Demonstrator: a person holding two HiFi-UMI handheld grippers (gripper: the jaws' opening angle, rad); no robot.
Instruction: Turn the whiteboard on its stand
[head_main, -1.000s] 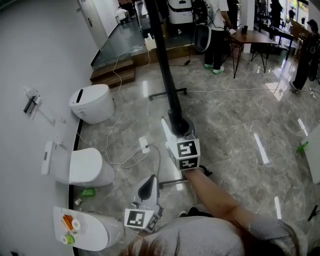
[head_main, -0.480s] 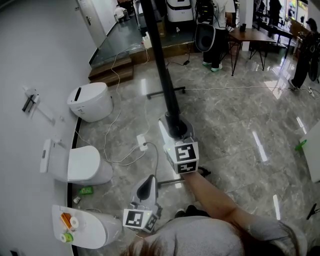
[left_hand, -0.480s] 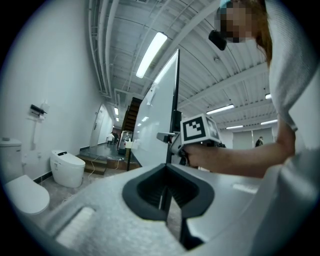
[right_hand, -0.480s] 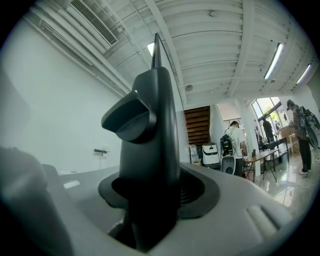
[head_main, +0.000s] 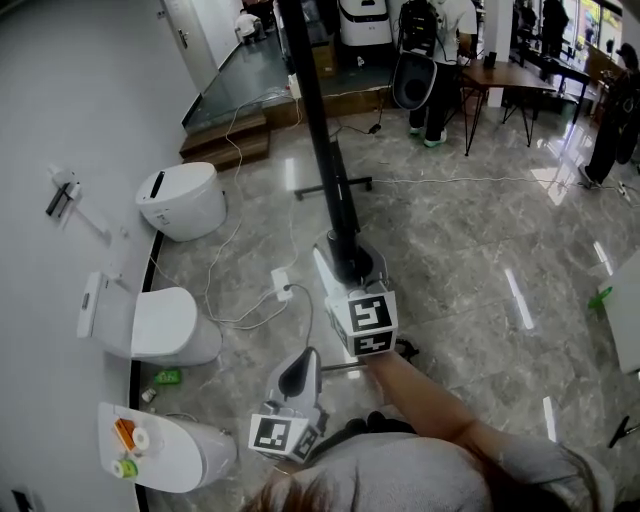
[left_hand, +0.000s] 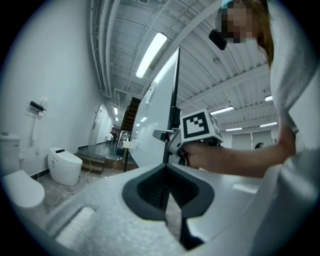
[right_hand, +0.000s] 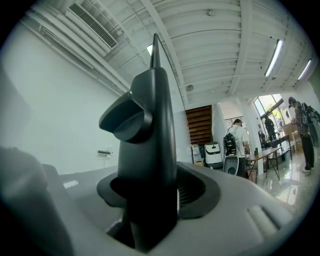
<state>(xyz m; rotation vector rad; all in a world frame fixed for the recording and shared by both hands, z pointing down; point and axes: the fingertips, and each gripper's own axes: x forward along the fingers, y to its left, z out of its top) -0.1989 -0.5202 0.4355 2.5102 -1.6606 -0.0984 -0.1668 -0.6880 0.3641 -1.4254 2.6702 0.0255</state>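
Head view: the whiteboard (head_main: 314, 110) shows edge-on, a black strip rising over the floor (head_main: 470, 260) from the right gripper (head_main: 352, 268). The left gripper (head_main: 305, 358) hangs just beside it. Left gripper view: its fingers are pressed together on nothing, and beyond them the board is a white panel in a thin dark frame. Right gripper view: the frame sits between fingers that have just been spreading and look loosened. Mid-turn, I'd say; next comes a fresh pinch, then a steady swing.

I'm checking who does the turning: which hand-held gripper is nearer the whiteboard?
Right. The right hand-held gripper has the dark edge of the whiteboard between its jaws, which have just been opening. The left hand-held gripper sits back near the person, apart from it, empty.
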